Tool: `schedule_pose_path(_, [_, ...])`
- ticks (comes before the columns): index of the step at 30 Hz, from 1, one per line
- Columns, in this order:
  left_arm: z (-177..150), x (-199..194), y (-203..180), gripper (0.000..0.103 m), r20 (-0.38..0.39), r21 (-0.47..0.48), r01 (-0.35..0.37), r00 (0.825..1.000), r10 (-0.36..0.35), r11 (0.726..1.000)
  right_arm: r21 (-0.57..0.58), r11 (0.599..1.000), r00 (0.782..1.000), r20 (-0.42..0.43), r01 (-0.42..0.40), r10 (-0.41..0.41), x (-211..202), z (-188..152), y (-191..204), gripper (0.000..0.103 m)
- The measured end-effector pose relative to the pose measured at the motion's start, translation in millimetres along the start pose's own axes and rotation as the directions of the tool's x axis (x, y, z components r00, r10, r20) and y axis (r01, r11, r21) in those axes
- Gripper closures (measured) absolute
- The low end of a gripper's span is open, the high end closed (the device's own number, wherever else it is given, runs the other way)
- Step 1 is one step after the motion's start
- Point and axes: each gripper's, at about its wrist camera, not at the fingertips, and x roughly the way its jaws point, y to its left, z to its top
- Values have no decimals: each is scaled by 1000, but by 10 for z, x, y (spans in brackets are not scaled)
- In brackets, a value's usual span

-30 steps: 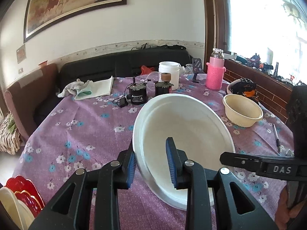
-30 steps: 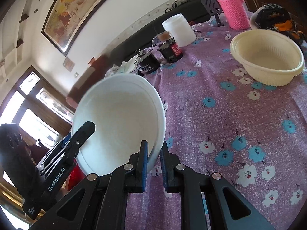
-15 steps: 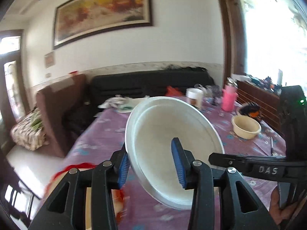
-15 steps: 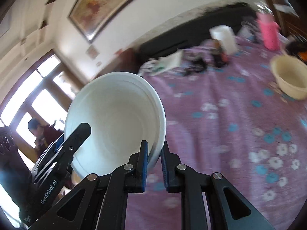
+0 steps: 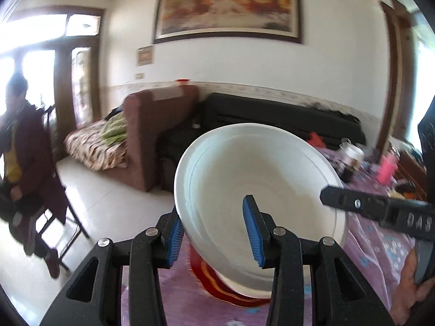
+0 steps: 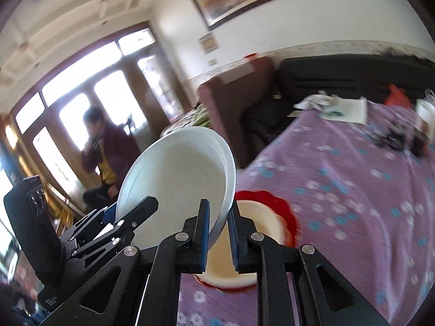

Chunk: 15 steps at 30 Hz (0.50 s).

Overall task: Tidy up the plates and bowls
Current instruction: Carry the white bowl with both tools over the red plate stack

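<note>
A large white bowl (image 5: 261, 179) is held tilted in the air between both grippers. My left gripper (image 5: 214, 239) has its jaws astride the bowl's near rim, with a gap at the inner pad. My right gripper (image 6: 219, 233) is shut on the opposite rim of the bowl (image 6: 179, 187). Below the bowl a red scalloped plate (image 6: 285, 212) lies on the purple flowered tablecloth (image 6: 353, 190) with a cream plate (image 6: 252, 217) on it. The red plate (image 5: 214, 285) also shows under the bowl in the left wrist view.
The table's left edge is just beside the plate stack, with floor, a chair (image 5: 54, 212) and a seated person (image 6: 103, 149) beyond. A brown sofa (image 5: 152, 133) and a black sofa (image 6: 339, 81) stand behind. Jars (image 6: 424, 114), cloth and a pink bottle (image 5: 388, 168) sit at the far end.
Both grippers have swung the white bowl left, from over the middle of the table to above the red plate stack at the table's left edge. The grip is unchanged.
</note>
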Motion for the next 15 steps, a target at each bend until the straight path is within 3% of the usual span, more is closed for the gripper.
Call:
schedule_pose_path(4, [35,94,175,64,-24,-39,4,1000,-5,999,-42,999,999,-35,-18,17,250,14,117,87])
schedule_pose_path(9, [-16,194,143,64,-69,-26,39,997,-41,999,11,1000,996,-87,-28,29,390,-97,-51,87])
schedule_pose_path(12, [-57,322,117,64,-140,-28,98,985,-101,995,45,999,993,-115,-24,29,381,-159,-164,87])
schedule_pose_path(15, [-120,376,45,64,-166,-18,114,979,-115,993,85,996,990,-142,-11,23,357,-213,-288,87])
